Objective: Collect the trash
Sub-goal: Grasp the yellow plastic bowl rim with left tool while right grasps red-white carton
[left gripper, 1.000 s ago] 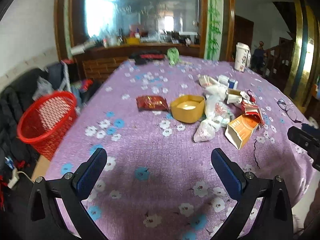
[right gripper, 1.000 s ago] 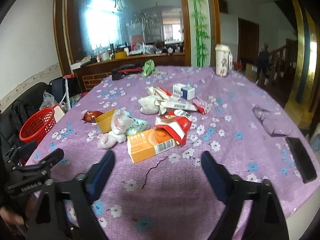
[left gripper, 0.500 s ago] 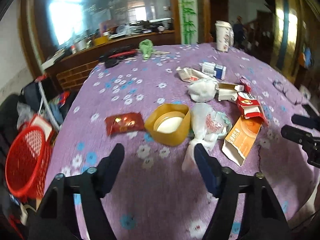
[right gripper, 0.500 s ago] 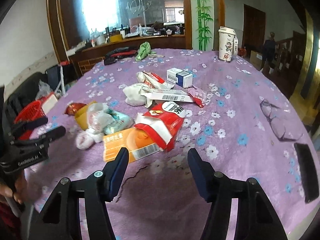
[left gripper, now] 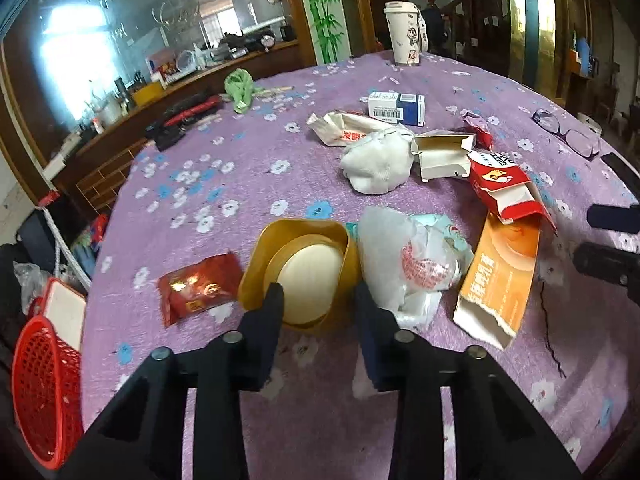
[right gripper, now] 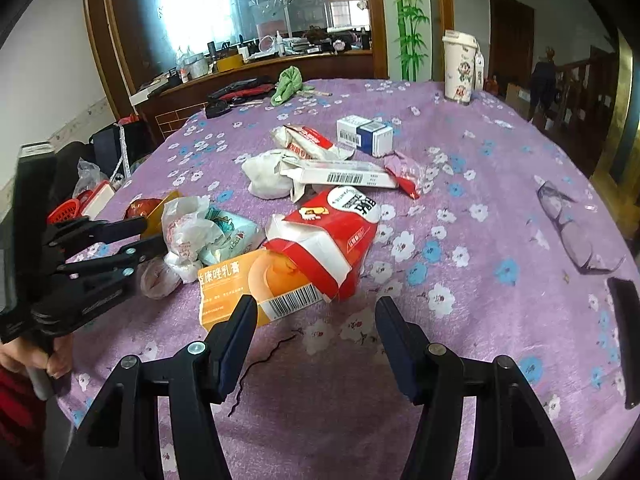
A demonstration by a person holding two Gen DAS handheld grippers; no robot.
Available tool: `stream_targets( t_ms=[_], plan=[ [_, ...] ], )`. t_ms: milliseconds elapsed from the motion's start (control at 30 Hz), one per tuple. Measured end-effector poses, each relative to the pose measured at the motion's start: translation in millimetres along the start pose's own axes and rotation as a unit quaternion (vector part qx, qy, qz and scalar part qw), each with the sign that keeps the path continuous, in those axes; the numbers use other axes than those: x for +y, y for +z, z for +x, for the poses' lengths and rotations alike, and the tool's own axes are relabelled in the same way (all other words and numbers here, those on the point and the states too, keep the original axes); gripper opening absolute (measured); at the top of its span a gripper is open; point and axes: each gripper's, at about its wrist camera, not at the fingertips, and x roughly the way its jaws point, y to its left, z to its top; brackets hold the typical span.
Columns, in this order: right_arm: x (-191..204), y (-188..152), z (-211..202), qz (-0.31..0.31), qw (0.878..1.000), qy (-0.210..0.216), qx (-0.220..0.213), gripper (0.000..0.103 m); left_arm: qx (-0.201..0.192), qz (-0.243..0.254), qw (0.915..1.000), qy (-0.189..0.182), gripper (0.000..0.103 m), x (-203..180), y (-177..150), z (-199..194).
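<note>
Trash lies in a pile on the purple flowered table (left gripper: 248, 184). My left gripper (left gripper: 320, 304) is open, its fingers on either side of the near rim of a yellow tub (left gripper: 304, 268); contact is not clear. A red snack wrapper (left gripper: 196, 290) lies to its left, a crumpled plastic bag (left gripper: 416, 260) to its right. My right gripper (right gripper: 314, 316) is open just in front of an orange carton (right gripper: 260, 284) and a red-and-white box (right gripper: 332, 240). The left gripper also shows in the right wrist view (right gripper: 148, 236).
A red basket (left gripper: 38, 392) stands off the table's left edge. Farther back lie a white wad (left gripper: 376, 160), a white box (left gripper: 442, 156), a blue-and-white box (left gripper: 396, 108), a green cloth (left gripper: 240, 90) and a tall cup (left gripper: 404, 34). Glasses (right gripper: 568, 228) and a phone (right gripper: 626, 332) lie right.
Both grippers have moved forward toward the trash and narrowed. The left one has come down around the yellow tub; the right one has closed in on the orange carton.
</note>
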Motion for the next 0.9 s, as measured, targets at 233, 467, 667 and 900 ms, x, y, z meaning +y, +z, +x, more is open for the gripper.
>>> stream_targets(
  t_ms=[233, 467, 667, 900],
  plan=[
    [3, 6, 9, -0.026, 1.0, -0.017, 0.004, 0.065, 0.012, -0.045, 0.9986, -0.025, 0.006, 5, 1, 12],
    [19, 16, 23, -0.073, 0.997, -0.039, -0.009, 0.065, -0.016, -0.088, 0.9946, -0.052, 0.006, 15, -6, -15],
    [12, 24, 37, -0.077, 0.994, -0.081, -0.013, 0.043, -0.037, -0.098, 0.9923, -0.066, 0.006, 14, -16, -38],
    [-14, 23, 24, -0.019, 0.997, -0.065, -0.021, 0.007, -0.047, -0.11, 0.9901, -0.074, 0.006, 15, -22, -44]
  ],
)
